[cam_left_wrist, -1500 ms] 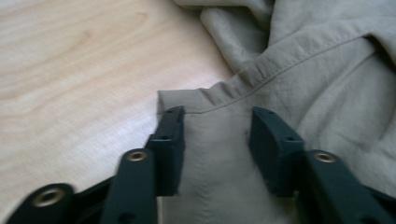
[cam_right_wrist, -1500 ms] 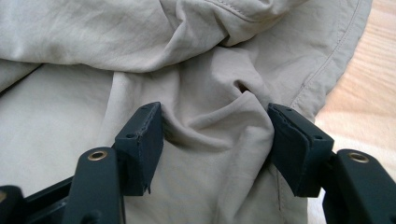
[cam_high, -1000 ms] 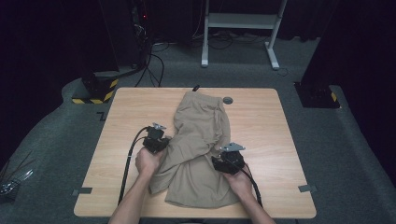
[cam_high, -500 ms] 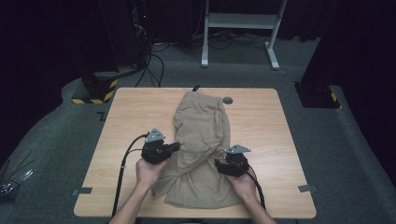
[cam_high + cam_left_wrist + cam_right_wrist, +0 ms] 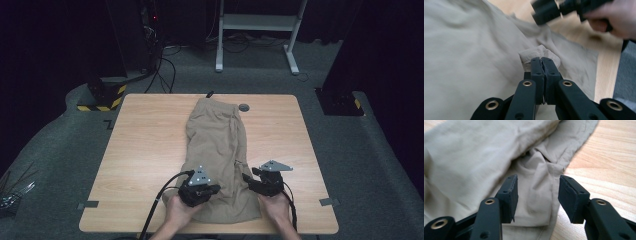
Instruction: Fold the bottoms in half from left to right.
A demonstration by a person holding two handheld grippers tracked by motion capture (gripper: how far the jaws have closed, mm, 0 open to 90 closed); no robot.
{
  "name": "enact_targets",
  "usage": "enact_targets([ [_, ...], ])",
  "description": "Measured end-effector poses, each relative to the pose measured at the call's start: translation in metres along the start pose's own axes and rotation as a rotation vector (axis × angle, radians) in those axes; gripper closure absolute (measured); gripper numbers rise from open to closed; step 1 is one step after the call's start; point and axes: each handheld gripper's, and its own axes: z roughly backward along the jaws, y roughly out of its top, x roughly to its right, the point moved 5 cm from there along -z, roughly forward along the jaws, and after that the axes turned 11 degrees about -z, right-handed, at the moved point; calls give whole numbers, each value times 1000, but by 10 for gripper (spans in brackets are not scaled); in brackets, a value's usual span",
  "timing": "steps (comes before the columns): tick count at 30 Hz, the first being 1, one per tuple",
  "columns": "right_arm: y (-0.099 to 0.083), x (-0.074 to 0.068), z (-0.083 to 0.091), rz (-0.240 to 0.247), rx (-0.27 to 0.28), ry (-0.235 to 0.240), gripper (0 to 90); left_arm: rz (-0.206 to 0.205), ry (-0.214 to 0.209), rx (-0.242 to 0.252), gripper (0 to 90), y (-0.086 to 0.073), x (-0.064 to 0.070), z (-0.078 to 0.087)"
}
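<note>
Khaki trousers [image 5: 215, 145] lie lengthwise down the middle of the wooden table [image 5: 145, 150], their near end bunched between my hands. My left gripper [image 5: 216, 189] sits on the near part of the cloth, shut on a pinched fold of khaki fabric [image 5: 536, 53]; its jaws [image 5: 543, 60] meet with the fold sticking out above them. My right gripper [image 5: 248, 178] is at the garment's right near edge. In the right gripper view its jaws [image 5: 537, 182] stand open over a hemmed corner of the trousers [image 5: 536, 202], one on each side of the seam, with bare wood [image 5: 604, 170] to the right.
A small dark disc [image 5: 244, 107] lies on the table by the trousers' far end, and a black object [image 5: 210, 94] sits at the far edge. Bare wood flanks the garment. On the floor beyond are a white frame [image 5: 260, 30] and a yellow-black striped base [image 5: 102, 97].
Both grippers have moved toward the near edge. The left one went right with cloth in it, drawing the spread lower part into a narrower, straighter shape. The right one shifted slightly right.
</note>
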Motion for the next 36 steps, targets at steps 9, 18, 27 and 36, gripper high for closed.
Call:
enact_targets([
  [9,-2,-17,-10,15,-32,94,567,-41,-69,-65,799,-12,22,-17],
  [18,-4,-32,-23,28,-67,121,633,-57,1,-28,508,-7,18,2],
  [27,-6,-38,-24,63,-76,159,888,24,60,49,417,-3,-5,26],
  [36,7,-31,-2,56,-23,164,893,161,256,43,405,-20,-60,48],
])
